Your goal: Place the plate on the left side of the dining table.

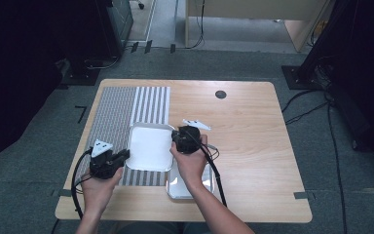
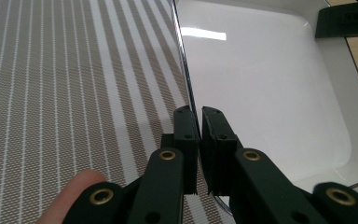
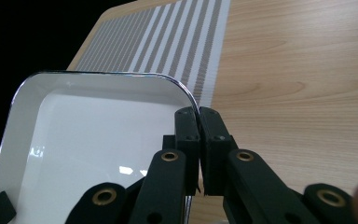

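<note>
White rounded-square enamel tray with a thin dark rim (image 1: 148,147) sits on the brown-and-white striped woven placemat (image 1: 121,112) at the left of the wooden bench (image 1: 243,126). Left gripper (image 2: 199,116) is pinched on the tray's left rim; right gripper (image 3: 198,116) is pinched on its right rim. A second white tray (image 1: 175,187) lies on the near side, under the right hand. Judgement: both ends should rise together and level; uneven lift risks the thin rim slipping.
</note>
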Demonstrator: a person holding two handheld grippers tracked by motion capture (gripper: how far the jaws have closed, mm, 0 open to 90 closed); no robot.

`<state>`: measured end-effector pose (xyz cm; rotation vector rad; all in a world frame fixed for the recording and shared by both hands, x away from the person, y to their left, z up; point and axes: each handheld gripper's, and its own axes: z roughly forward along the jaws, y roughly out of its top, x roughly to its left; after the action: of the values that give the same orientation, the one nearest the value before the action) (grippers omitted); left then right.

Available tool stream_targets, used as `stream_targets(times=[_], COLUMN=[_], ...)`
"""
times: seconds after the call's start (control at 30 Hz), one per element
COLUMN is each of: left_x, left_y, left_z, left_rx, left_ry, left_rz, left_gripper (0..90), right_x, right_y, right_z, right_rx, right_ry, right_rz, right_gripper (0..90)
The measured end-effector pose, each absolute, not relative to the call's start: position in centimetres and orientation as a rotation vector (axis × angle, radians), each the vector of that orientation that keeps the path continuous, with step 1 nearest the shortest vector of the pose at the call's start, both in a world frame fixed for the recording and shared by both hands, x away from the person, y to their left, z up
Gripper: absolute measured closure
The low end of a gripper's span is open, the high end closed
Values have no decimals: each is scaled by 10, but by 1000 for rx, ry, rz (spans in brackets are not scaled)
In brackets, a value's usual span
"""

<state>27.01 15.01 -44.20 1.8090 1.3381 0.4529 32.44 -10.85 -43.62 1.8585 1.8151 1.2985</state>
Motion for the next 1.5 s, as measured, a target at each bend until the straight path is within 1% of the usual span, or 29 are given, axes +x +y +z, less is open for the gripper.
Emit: stream_targets(times=[0.33, 0.6, 0.67, 1.07, 1.13, 1.37, 1.5], left_x=[284, 296, 304, 347, 349, 376, 392], left_y=[185, 204, 211, 228, 229, 237, 233], left_z=[-446, -450, -451, -453, -454, -472, -481], left_rx=[1790, 1765, 1755, 1778, 1777, 1752, 1746], left_ry=[1411, 1458, 1476, 1512, 1518, 1581, 1601], left_rz=[469, 467, 469, 455, 448, 398, 372], left_gripper=[883, 891, 892, 897, 897, 897, 898], right_x=[346, 360, 369, 409, 413, 434, 452], right_y=[-72, -50, -43, -23, -20, -7, -4], right_z=[-440, -442, -443, -450, -452, -461, -469], right_rx=[1873, 1882, 1873, 1909, 1915, 1910, 1903], right_ry=[1884, 1906, 1924, 1917, 1919, 1929, 1911], right_rz=[1300, 1291, 1284, 1269, 1263, 1202, 1159], right_gripper=[887, 887, 887, 888, 888, 887, 884])
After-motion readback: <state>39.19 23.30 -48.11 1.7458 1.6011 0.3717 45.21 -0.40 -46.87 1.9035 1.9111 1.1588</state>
